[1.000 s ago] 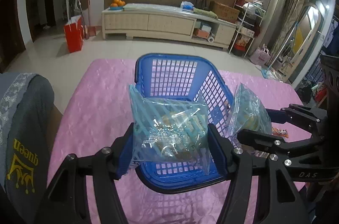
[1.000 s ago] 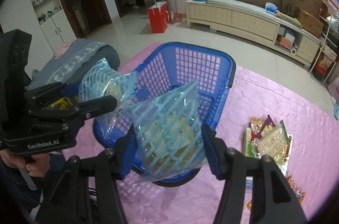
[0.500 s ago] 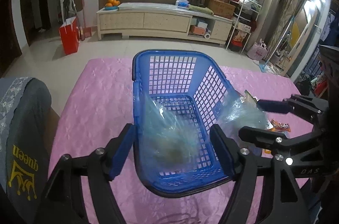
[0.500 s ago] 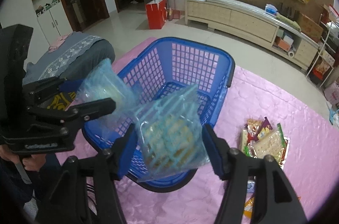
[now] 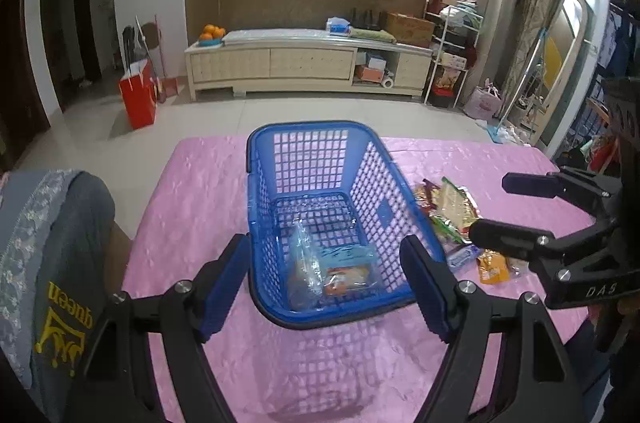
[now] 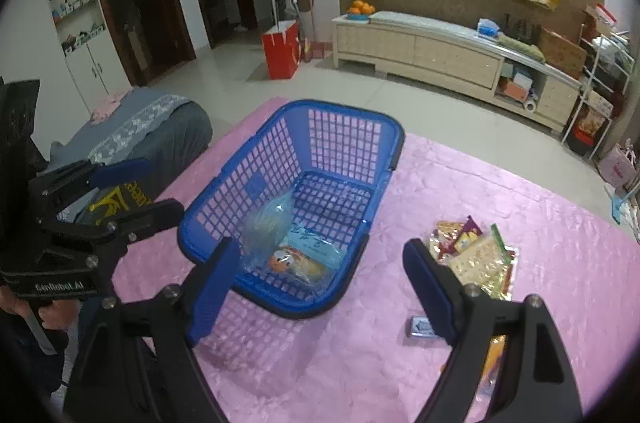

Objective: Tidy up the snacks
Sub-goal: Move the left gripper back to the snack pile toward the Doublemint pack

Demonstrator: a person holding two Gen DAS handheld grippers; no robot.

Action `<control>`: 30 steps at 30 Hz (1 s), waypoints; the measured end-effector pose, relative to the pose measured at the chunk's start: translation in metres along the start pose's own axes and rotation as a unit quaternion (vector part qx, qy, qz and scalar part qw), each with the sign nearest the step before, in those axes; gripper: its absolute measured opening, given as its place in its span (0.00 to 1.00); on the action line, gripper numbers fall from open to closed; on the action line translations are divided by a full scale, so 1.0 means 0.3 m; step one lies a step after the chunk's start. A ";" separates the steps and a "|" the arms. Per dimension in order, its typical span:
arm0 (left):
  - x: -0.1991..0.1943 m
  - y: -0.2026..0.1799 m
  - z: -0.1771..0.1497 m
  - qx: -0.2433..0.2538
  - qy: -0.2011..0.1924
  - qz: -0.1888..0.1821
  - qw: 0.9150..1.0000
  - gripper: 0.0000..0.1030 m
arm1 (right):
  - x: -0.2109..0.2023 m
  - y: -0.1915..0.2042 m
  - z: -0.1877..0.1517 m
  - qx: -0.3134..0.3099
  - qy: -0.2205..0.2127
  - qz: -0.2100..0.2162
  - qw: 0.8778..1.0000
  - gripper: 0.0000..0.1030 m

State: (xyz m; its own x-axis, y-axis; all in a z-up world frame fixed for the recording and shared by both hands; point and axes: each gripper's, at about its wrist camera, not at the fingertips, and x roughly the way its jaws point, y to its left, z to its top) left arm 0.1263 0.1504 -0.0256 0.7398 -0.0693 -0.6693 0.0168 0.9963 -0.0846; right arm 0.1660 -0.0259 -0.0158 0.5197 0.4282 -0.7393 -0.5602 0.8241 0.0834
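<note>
Left wrist view: your left gripper [image 5: 328,277] hangs over the near end of the blue plastic basket [image 5: 384,215], jaws spread wide with nothing between the pads. Your right gripper [image 6: 316,287] has just been opening further and is likewise spread and empty; in the left view it [image 5: 494,209] sits off to the right, above the loose snacks. Two clear blue-striped snack bags [image 5: 324,269] lie inside the basket at its near end, one slumped against the other. The remaining snack packets [image 6: 474,257] lie in a small heap on the pink tablecloth [image 6: 500,191], just beside the basket's right wall, with a small dark packet [image 6: 420,327] apart from the heap, nearer you.
</note>
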 end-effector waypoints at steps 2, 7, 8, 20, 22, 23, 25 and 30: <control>-0.031 -0.032 -0.001 0.004 -0.005 0.000 1.000 0.73 | -0.045 -0.006 -0.008 0.001 -0.008 -0.004 1.000 0.84; -0.085 -0.111 -0.008 0.016 -0.013 -0.005 1.000 0.73 | -0.142 -0.039 -0.037 0.007 -0.026 -0.019 0.999 0.84; -0.091 -0.127 -0.008 0.019 -0.014 -0.007 1.000 0.73 | -0.167 -0.053 -0.047 0.011 -0.030 -0.022 0.999 0.84; -0.060 -0.394 -0.007 0.083 -0.009 -0.028 0.996 0.80 | -0.292 -0.219 -0.179 0.054 -0.034 -0.060 0.996 0.84; -0.031 -0.444 -0.014 0.091 0.000 -0.037 0.995 0.80 | -0.301 -0.250 -0.204 0.061 -0.029 -0.065 0.996 0.85; -0.014 -0.464 -0.015 0.094 0.006 -0.040 0.995 0.80 | -0.299 -0.274 -0.218 0.067 -0.026 -0.069 0.995 0.85; 0.014 -0.511 -0.023 0.101 0.016 -0.046 0.994 0.80 | -0.302 -0.310 -0.240 0.076 -0.021 -0.072 0.994 0.85; 0.088 -0.599 -0.052 0.113 0.042 -0.057 0.991 0.80 | -0.287 -0.414 -0.306 0.105 -0.002 -0.090 0.990 0.84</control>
State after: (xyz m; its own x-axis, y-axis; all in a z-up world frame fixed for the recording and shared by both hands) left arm 0.1323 -0.0314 -0.0396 0.6659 -0.1758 -0.7251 0.2535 0.9673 -0.0017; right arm 0.1315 -0.1991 -0.0238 0.6017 0.2674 -0.7526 -0.3120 0.9461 0.0868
